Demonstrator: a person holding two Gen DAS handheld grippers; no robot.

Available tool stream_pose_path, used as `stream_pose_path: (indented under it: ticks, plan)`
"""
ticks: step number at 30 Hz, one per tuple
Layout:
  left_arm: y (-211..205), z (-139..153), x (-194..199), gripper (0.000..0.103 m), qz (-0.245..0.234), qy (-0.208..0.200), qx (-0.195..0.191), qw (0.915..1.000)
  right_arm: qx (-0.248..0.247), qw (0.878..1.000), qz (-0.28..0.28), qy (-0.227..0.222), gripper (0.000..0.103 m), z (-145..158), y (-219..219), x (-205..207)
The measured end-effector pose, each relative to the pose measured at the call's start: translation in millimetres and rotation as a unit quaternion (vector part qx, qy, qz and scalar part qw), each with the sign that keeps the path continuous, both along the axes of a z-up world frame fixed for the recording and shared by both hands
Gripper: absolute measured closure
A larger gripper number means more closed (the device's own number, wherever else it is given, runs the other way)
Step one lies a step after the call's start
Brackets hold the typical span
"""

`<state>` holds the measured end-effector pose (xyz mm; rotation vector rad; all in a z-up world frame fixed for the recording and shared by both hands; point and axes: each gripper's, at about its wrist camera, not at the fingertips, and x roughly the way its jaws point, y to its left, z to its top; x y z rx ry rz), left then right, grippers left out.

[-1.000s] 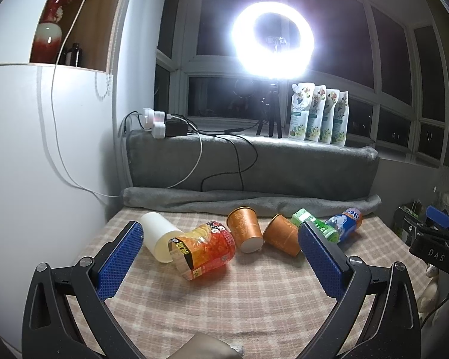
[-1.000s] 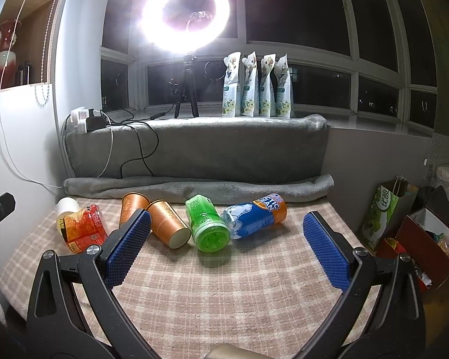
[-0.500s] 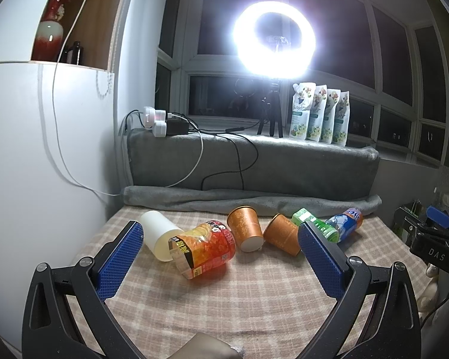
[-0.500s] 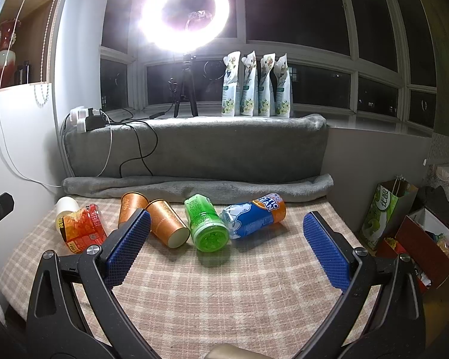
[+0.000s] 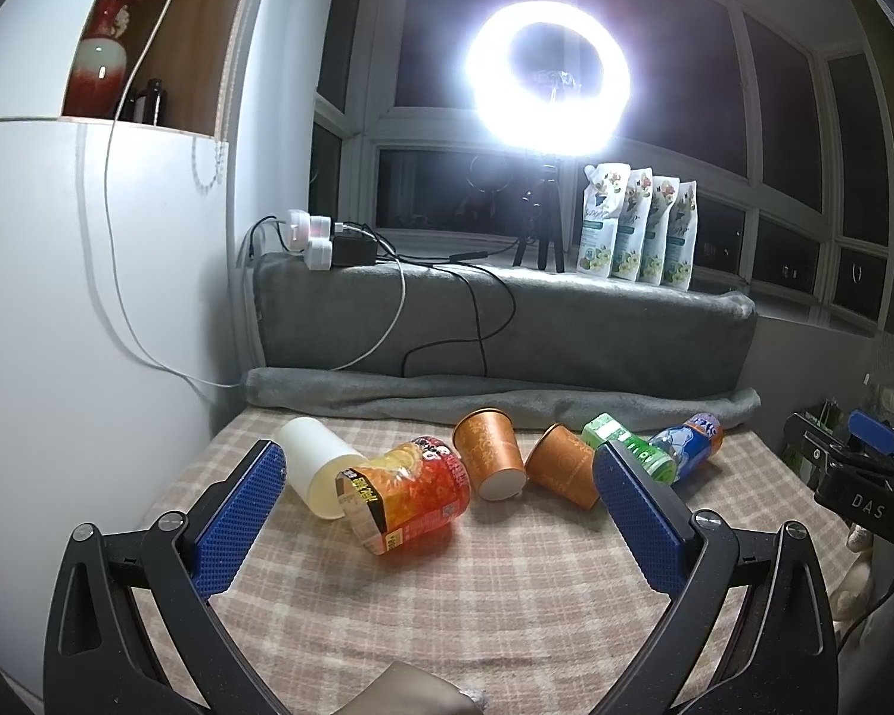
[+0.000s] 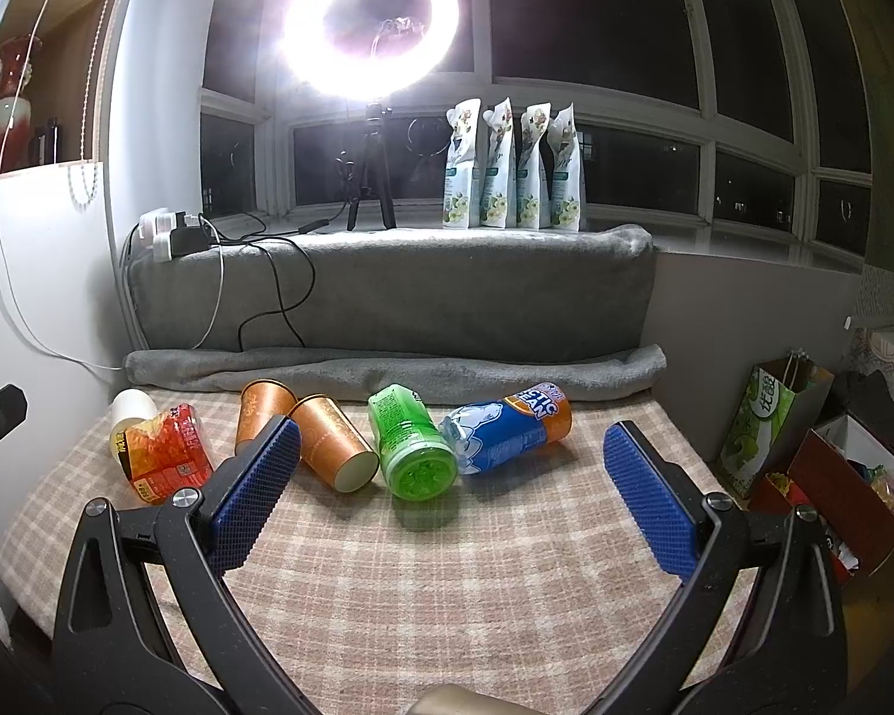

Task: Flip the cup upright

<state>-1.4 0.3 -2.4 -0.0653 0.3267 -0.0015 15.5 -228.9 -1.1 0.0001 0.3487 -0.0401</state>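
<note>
Left gripper [image 5: 441, 512] wide open, empty, above checked tablecloth [image 5: 447, 596]; right gripper [image 6: 450, 503] same; six cups on their sides in a row by grey blanket [image 6: 387, 372]; nearest red-orange noodle cup [image 5: 408, 497], mouth toward camera-left; white cup [image 5: 316, 468] touching behind.

We see the right tool [image 6: 444, 497] spread wide, empty, above the checked desk [image 6: 447, 584]. Green cup [image 6: 412, 444] lies on its side at 12 o'clock, blue bottle [image 6: 506, 432] touching it at 1.
</note>
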Motion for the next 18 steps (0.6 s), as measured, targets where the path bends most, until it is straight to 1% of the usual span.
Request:
stream_pose_path:
  ticks: [10, 18]
  plan:
    - [1, -3, 2, 0.001, 0.001, 0.005, -0.002, 1.0000, -0.001, 1.000, 0.005, 0.007, 0.000, -6, -2, 7]
    - [3, -10, 7, 0.001, -0.003, 0.018, 0.000, 0.9998, 0.012, 0.998, 0.039, 0.041, 0.000, -16, -6, 35]
